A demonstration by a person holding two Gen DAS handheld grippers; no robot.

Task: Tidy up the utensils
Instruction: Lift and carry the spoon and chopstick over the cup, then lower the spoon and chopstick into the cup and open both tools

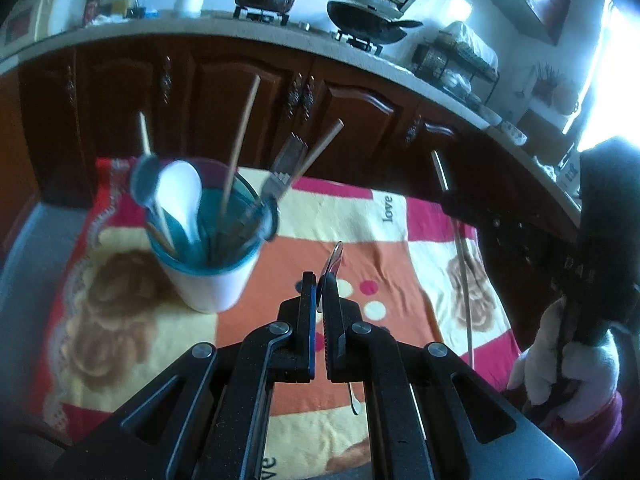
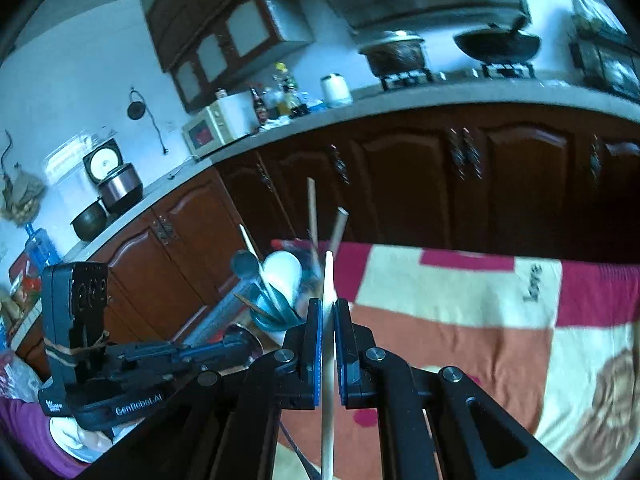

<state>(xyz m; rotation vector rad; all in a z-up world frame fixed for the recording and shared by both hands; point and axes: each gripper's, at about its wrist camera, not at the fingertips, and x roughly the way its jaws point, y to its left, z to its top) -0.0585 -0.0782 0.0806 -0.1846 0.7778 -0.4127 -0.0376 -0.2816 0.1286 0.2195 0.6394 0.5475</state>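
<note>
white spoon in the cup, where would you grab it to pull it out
Grip the white spoon by its bowl end, coming from above: it stands bowl-up in the cup, handle buried inside. Close the jaws across the thin edges, clear of the neighbouring blue spoon.

Left wrist view: looks forward and down along its fingers, close above the blanket (image 1: 400, 240), facing the cabinets (image 1: 224, 92) beyond its far edge. Right wrist view: sits lower, facing the same cabinets (image 2: 420, 176). Both views share the utensil cup (image 1: 212, 240) (image 2: 276, 312), blanket (image 2: 460, 312) and stove counter.
</note>
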